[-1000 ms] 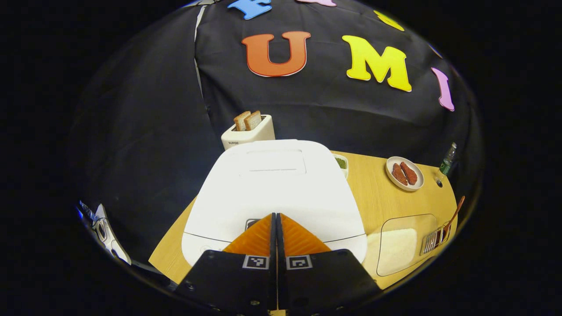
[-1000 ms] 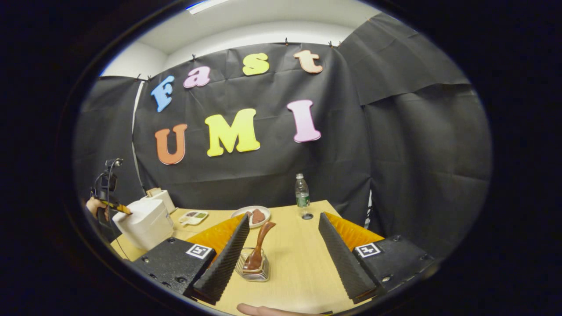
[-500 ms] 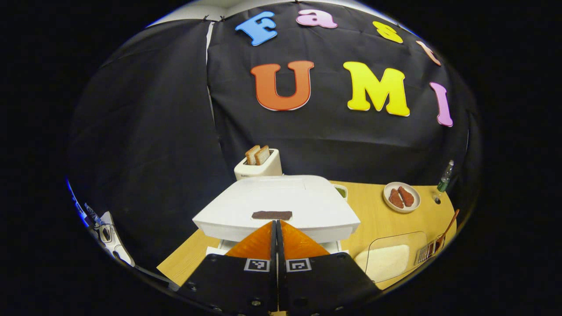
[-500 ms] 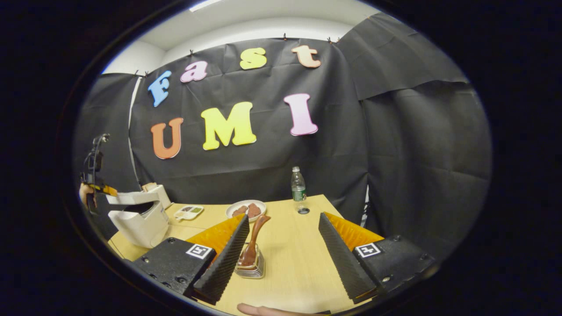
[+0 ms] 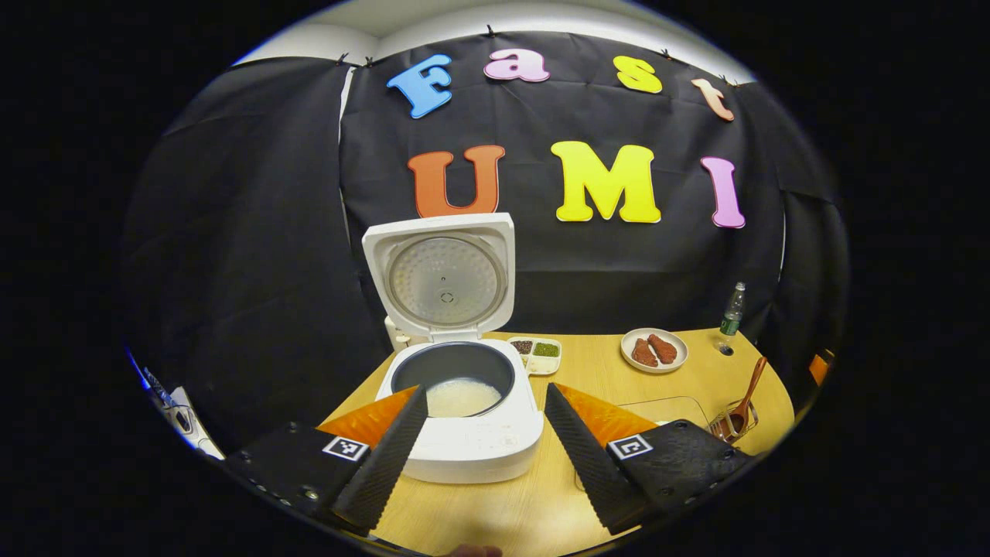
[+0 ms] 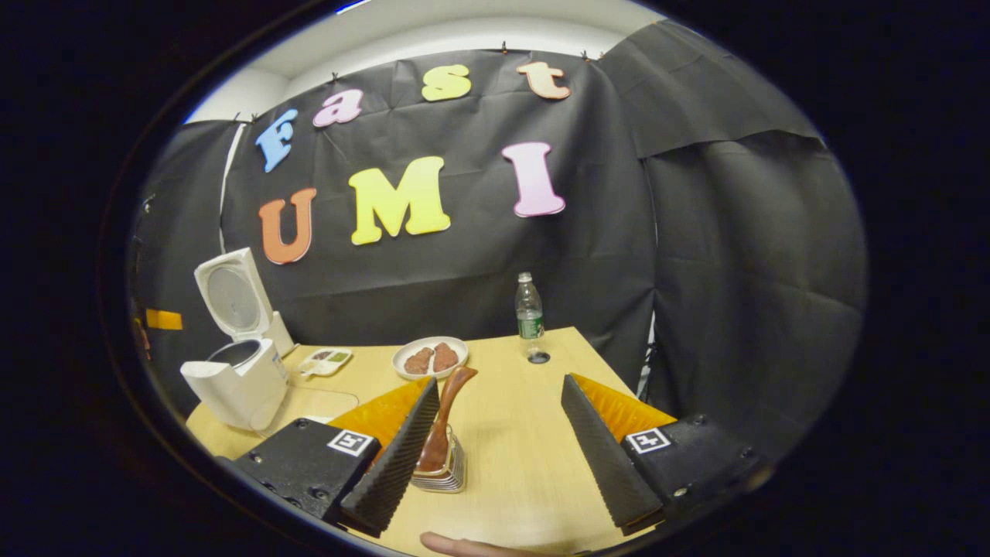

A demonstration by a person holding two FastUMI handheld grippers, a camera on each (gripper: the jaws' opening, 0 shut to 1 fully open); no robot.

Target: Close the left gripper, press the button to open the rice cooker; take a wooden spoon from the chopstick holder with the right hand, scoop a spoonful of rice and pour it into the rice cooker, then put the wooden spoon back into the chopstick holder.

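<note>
Two grippers, both with fingers spread and holding nothing: left gripper [image 5: 483,433] hangs in front of the rice cooker [image 5: 464,422], right gripper [image 6: 499,433] hovers just beside the chopstick holder [image 6: 441,468]

Step in hand: lid [image 5: 442,275] stands upright, so the opening looks done; fetching the wooden spoon [image 6: 442,422] comes next (a judgement from the layout). That move calls for the right gripper to shift toward its own left finger, bracket the spoon's handle and pinch it, then lift straight up out of the wire holder

Containers:
- rice cooker inner pot, some white rice at the bottom
- chopstick holder, one wooden spoon leaning in it
- clear shallow tray [image 5: 665,406] between cooker and holder, contents too faint to tell
- divided dish [image 5: 535,352], dark and green fillings
- plate [image 6: 430,358], two brown pieces
- water bottle [image 6: 529,317] near the table's far edge
</note>
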